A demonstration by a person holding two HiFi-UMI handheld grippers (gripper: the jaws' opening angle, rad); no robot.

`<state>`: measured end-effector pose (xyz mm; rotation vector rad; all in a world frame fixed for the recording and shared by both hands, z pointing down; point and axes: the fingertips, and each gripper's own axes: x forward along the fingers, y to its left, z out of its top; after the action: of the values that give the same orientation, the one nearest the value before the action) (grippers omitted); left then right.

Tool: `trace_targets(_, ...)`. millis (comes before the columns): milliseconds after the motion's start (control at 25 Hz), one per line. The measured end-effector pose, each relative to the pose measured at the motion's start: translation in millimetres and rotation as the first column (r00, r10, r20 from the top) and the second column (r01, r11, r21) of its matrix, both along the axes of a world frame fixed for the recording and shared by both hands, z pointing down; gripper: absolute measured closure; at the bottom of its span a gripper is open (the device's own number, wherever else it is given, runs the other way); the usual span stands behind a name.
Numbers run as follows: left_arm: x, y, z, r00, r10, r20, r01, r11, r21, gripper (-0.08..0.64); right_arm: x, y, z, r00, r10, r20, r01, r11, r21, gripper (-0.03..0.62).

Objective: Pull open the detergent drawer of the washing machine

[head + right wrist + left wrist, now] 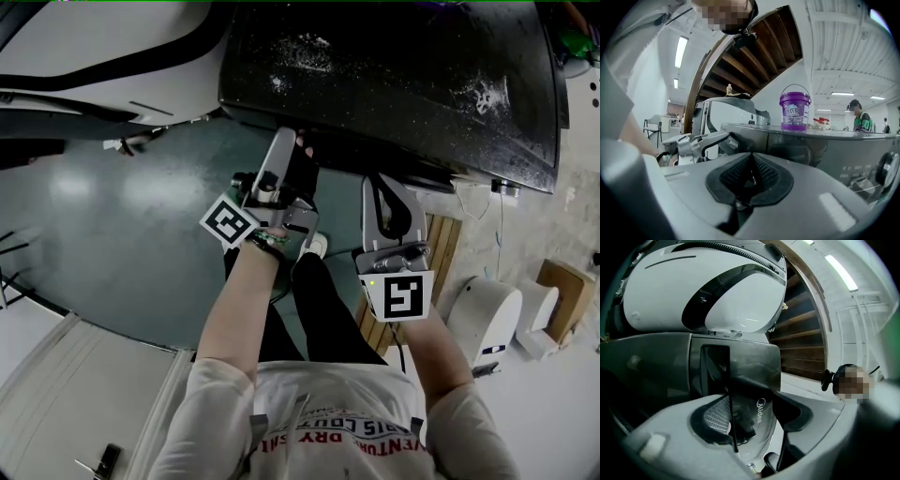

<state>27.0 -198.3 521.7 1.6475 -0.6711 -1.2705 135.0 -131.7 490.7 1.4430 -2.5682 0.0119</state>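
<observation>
Detergent drawer [761, 411] w/ "Midea" logo, betw. left gripper [750, 403] jaws

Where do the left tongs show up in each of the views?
Head view: left tongs at centre, tips at the washing machine front edge.
Left gripper view: bottom centre, either side of the machine's dark front panel.
Right gripper view: left of centre.
Shared landmark: the washing machine's dark body.

Grip unclear at washing machine [394, 84]
From above, the machine's top hides its own front; whether the left gripper [750, 416] presses the detergent drawer [755, 376] cannot be told.
</observation>
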Motion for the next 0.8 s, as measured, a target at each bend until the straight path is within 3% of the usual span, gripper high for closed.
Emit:
trace_targets(200, -3.0, 22.5, -1.8, 1.000, 0.015, 0.015, -0.016, 1.000, 0.020, 0.296, 3.1, 1.7, 3.7, 1.000, 0.004, 0.001, -0.004, 1.000, -0.014, 0.601)
trace_targets(600, -2.7, 43.4, -2.7, 0.999, 0.038, 0.023, -0.038, 0.999, -0.007, 0.282, -1.4, 23.6, 0.5, 0.999, 0.013, -0.041, -0.013, 1.000, 0.015, 0.601)
trace_targets(800, -3.7, 60.8, -3.0, 0.998, 0.058, 0.033, -0.058, 0.998, -0.014, 0.275, 4.8, 46.4, 2.0, 0.998, 0.041, -0.044, -0.041, 0.999, -0.010, 0.601)
